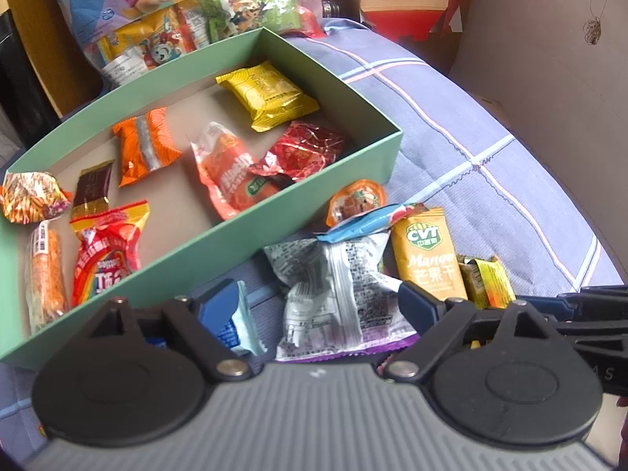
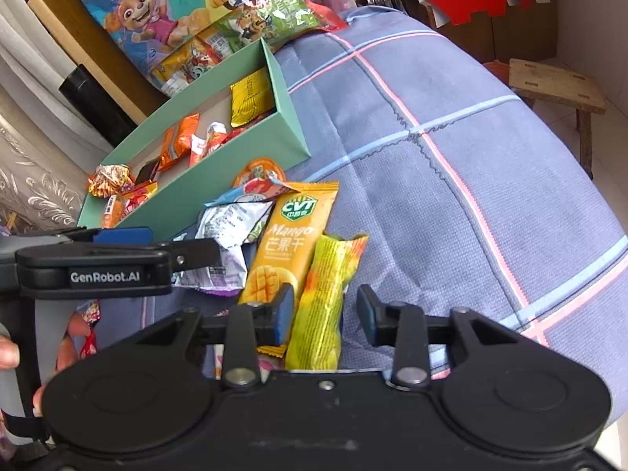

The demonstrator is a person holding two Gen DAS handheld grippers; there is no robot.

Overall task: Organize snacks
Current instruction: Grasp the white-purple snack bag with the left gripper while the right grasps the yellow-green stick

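A green box (image 1: pixel 243 231) lies on the checked blue cloth (image 1: pixel 490 157) with several wrapped snacks inside. Loose snacks lie in front of it: a silver packet (image 1: pixel 333 286), a mango packet (image 1: pixel 428 259), a yellow-green packet (image 2: pixel 329 286) and a jelly cup (image 1: pixel 355 200). My left gripper (image 1: pixel 320 306) is open and low over the cloth, with the silver packet between its blue pads. My right gripper (image 2: pixel 325 312) straddles the yellow-green packet. Its left pad touches the wrapper and its right pad stands a little off it. In the right wrist view the left gripper (image 2: pixel 117 259) shows at the left.
A large cartoon snack bag (image 1: pixel 129 0) leans behind the box. A red cardboard piece (image 1: pixel 404 0) stands at the back. A wooden stool (image 2: pixel 557 86) stands beyond the cloth's right edge. A hand (image 2: pixel 8 353) holds the left gripper's handle.
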